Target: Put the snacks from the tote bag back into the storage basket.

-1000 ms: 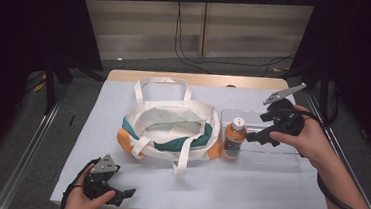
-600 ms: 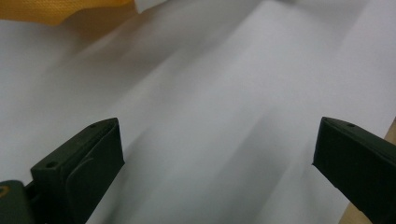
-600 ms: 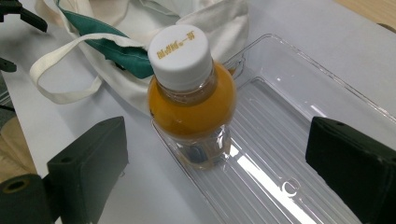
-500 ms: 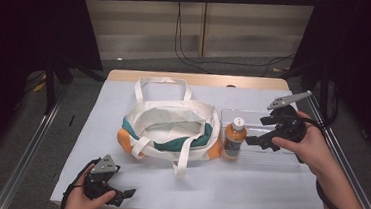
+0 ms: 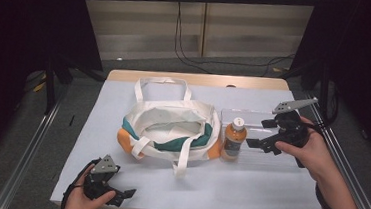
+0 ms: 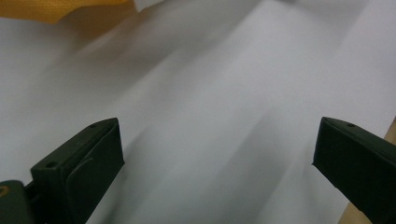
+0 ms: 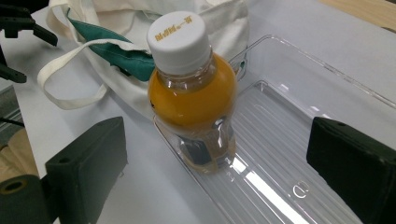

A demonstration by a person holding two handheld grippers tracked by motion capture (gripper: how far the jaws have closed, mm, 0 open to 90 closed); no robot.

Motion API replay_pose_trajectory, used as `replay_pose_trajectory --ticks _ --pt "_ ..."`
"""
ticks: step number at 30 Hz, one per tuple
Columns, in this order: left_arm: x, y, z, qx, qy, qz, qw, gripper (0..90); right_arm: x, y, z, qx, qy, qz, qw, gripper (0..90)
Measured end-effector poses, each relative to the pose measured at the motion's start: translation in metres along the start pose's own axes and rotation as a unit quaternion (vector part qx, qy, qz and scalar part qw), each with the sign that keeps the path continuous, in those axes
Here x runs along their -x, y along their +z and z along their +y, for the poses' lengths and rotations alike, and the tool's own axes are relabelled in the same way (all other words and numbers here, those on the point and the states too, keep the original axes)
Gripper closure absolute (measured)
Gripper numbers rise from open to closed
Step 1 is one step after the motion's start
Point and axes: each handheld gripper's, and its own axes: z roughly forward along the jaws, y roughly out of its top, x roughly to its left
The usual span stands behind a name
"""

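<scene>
While the right tool point(image 5: 260, 135) was held wide open, empty, the bottle point(image 5: 233, 140) stood in the tray point(image 5: 269, 156). Its body should be centred between the jaws before closing. The left tool point(image 5: 116, 192) was rested open on the desk point(image 5: 247, 189).

Counter point(image 5: 267, 191), white cover: tote bag point(image 5: 171, 128) at centre; orange-drink bottle point(image 5: 234, 138) upright at its 3 o'clock, within clear tray point(image 5: 252, 117); right gripper point(image 5: 256, 142) beside bottle; left gripper point(image 5: 125, 196) at 7 o'clock.

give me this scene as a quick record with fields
surface: table with white cover
bottle: upright in the clear tray, orange drink, white cap on
bag: open tote beside the tray, straps loose
right claw: open, apart from the bottle and aimed at it
left claw: open, low at the near table edge, holds nothing
</scene>
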Motion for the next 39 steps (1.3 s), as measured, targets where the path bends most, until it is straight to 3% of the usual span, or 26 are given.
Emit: replay_pose_trajectory --ticks 12,27,39 --pt "0.000 0.000 0.000 0.002 -0.001 -0.001 1.0000 1.3 0.001 0.000 -0.013 0.030 0.008 0.005 0.9995 5.0" --pt "-0.001 -0.001 0.000 0.003 0.001 0.001 1.0000 1.3 0.000 -0.002 -0.022 0.035 0.004 0.000 0.9994 5.0" --pt "-0.001 -0.004 0.000 0.010 -0.001 0.004 0.9999 1.3 0.002 -0.009 -0.035 0.035 -0.004 -0.018 0.9992 5.0"
